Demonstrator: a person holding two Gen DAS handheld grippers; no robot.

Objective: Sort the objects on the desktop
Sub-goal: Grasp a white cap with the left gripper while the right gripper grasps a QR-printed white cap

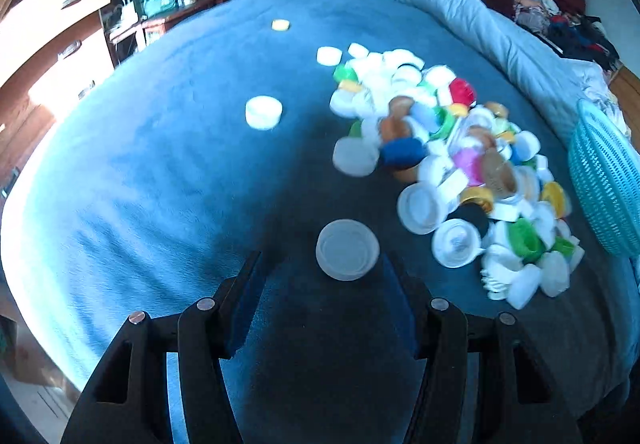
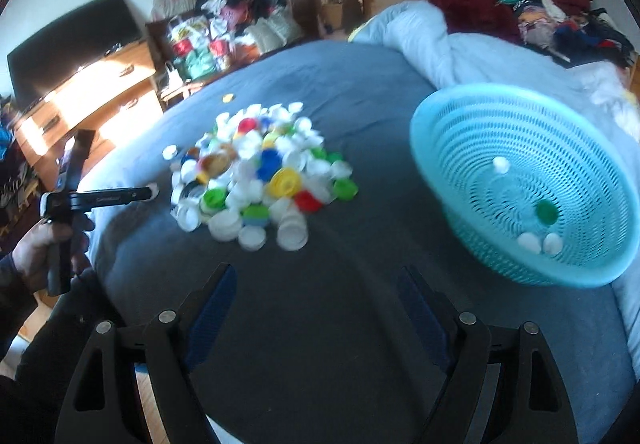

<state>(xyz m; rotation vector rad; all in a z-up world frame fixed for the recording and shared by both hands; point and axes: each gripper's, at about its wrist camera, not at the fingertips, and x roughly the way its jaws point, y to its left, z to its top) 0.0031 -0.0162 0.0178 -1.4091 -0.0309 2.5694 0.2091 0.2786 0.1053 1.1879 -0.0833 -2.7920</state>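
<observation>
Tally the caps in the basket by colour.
White caps: 3
Green cap: 1
Total in the basket: 4

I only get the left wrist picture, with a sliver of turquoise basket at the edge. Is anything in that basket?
Observer: Yes. The right wrist view shows inside the basket: one green cap and a few white ones.
Operator: Is the other hand-held gripper carrying a cap?
Observer: No, the right hand-held gripper is open with only bedspread between its fingers.
Operator: Who holds mine?
Observer: A hand in a dark sleeve grips its handle.
</observation>
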